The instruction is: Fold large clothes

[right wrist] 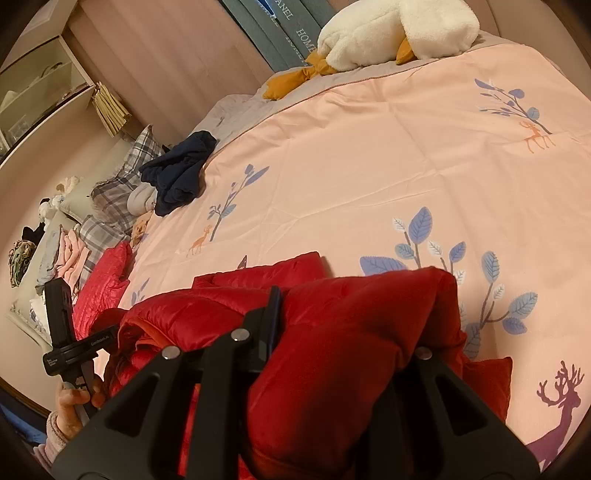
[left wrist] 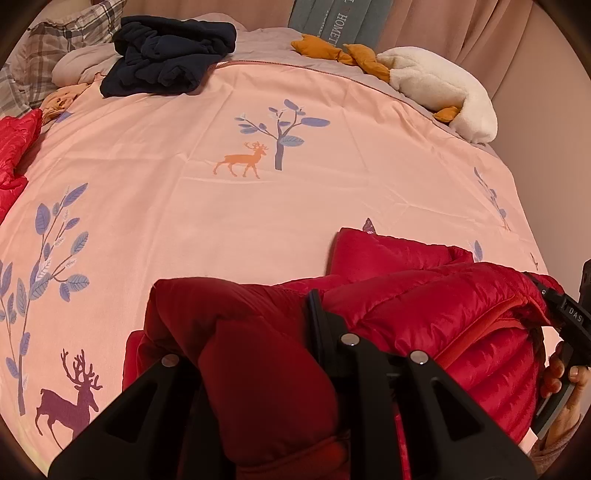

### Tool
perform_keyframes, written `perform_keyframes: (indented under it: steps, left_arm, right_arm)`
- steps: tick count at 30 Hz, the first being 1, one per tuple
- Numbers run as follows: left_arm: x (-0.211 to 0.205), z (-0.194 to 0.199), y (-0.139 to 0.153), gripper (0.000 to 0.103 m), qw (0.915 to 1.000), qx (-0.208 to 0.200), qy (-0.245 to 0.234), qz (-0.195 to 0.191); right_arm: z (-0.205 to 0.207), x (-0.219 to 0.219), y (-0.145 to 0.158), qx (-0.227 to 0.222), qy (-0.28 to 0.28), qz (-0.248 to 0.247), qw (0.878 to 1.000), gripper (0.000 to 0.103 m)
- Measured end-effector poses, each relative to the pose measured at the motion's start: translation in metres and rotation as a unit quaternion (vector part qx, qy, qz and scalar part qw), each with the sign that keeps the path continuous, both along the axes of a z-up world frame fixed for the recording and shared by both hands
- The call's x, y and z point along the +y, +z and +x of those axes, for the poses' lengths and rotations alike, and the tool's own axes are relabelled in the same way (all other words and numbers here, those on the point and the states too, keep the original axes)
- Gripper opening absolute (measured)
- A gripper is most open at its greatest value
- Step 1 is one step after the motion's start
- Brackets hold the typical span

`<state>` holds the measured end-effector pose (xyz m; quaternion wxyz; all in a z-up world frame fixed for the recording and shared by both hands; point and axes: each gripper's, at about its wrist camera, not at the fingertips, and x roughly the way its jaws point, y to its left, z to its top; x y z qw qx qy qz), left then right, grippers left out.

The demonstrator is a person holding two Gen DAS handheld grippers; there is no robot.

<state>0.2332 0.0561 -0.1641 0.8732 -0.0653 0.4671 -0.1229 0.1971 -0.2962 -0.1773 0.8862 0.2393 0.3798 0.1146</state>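
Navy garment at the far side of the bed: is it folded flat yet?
No, the navy garment lies in a crumpled heap on the pink bedspread.

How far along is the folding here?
Done: the red puffer jacket is already doubled over at the near edge of the pink bed cover. In hand: the left gripper and right gripper each pinch a bunched end of it. Left: a dark blue garment lies crumpled, another red quilted piece unfolded.

Warm light is falling on the pink deer-print bed cover (left wrist: 295, 206), pinkish curtains (left wrist: 480, 29) hanging behind the far edge.
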Motion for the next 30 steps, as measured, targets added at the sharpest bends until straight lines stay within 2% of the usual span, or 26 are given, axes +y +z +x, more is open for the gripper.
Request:
perform_keyframes:
  steps: [30]
  left_arm:
    - [-0.0018, 0.0089, -0.0057, 0.018, 0.9999, 0.013, 0.004, 0.007]
  right_arm:
    - [0.0028, -0.0022, -0.0035, 0.007, -0.001, -0.003, 1.000, 0.017]
